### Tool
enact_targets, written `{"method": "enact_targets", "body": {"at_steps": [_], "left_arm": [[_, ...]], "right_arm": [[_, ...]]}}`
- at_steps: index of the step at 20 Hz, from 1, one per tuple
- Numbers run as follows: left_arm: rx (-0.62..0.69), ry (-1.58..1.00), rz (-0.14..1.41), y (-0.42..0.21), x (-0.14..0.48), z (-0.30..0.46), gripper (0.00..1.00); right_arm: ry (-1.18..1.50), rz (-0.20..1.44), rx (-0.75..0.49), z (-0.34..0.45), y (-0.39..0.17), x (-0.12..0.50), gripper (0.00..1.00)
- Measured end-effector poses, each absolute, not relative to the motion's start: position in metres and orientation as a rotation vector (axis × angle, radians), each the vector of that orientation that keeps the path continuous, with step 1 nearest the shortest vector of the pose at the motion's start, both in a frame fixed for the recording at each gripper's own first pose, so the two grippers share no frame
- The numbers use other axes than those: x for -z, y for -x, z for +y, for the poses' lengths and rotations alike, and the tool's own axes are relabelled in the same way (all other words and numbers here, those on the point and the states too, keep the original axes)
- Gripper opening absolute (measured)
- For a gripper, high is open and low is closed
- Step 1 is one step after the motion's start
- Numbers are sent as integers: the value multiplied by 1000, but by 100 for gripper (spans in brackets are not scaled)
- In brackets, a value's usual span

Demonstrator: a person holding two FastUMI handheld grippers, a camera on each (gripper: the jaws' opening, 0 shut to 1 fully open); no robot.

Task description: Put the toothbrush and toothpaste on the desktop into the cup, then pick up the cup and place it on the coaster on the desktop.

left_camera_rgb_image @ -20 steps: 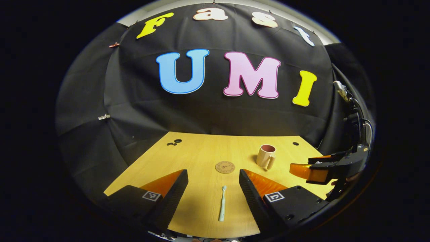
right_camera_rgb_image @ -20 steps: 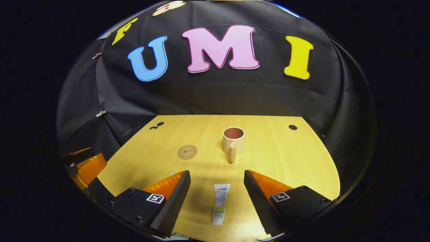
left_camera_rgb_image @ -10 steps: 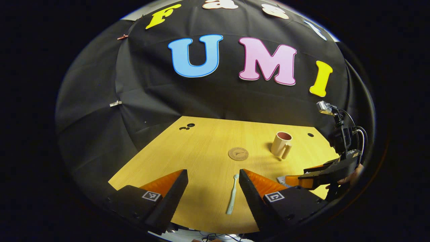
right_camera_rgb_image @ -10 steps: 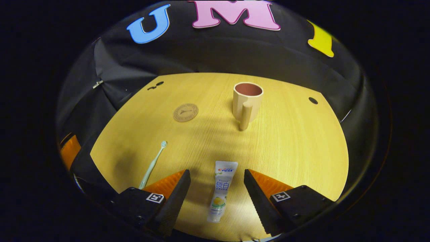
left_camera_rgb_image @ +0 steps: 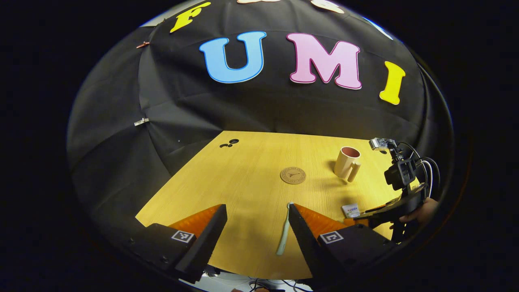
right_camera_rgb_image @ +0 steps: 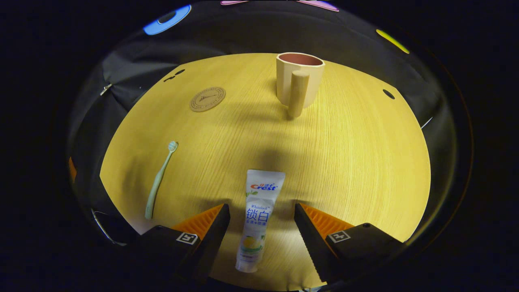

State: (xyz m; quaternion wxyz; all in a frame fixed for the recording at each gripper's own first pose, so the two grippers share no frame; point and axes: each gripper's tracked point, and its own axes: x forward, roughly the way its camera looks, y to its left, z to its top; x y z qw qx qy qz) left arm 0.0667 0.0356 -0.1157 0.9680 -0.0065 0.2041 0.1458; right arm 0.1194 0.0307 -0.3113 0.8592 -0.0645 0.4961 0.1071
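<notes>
Left gripper (left_camera_rgb_image: 255,227): fingers spread apart above desktop (left_camera_rgb_image: 243,178).
Toothbrush (left_camera_rgb_image: 283,234): lay flat, touching the right-hand finger.
Cup (left_camera_rgb_image: 347,162): upright, right of coaster (left_camera_rgb_image: 292,175).

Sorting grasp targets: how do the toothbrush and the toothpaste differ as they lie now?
The toothbrush is a thin pale-green stick; the toothpaste is a wider, flat white printed tube. The toothpaste lies centred between the open right gripper fingers; the toothbrush lies close beside one finger of the open left gripper. Both lie flat on the desktop.
</notes>
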Motion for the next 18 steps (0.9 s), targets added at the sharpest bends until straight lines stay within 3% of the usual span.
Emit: {"method": "enact_targets", "body": {"at_steps": [8, 10, 12, 13, 14, 15, 18], "left_arm": [[-270, 6, 413, -70, 114, 33, 97], [-260, 6, 409, -69, 114, 33, 97], [-251, 9, 409, -68, 114, 33, 97], [-245, 10, 408, -68, 114, 33, 97], [-239, 9, 407, -67, 115, 33, 97], [-232, 8, 404, -66, 114, 33, 97], [-209, 1, 400, -64, 116, 33, 97]], "right_arm": [[216, 1044, -199, 28, -113, 319, 94], [205, 1049, -184, 33, -114, 319, 77], [200, 1062, -166, 35, -115, 318, 67], [197, 1079, -154, 35, -114, 321, 52], [207, 1088, -158, 34, -115, 320, 43], [216, 1099, -166, 36, -114, 319, 40], [201, 1080, -168, 36, -115, 319, 43]]}}
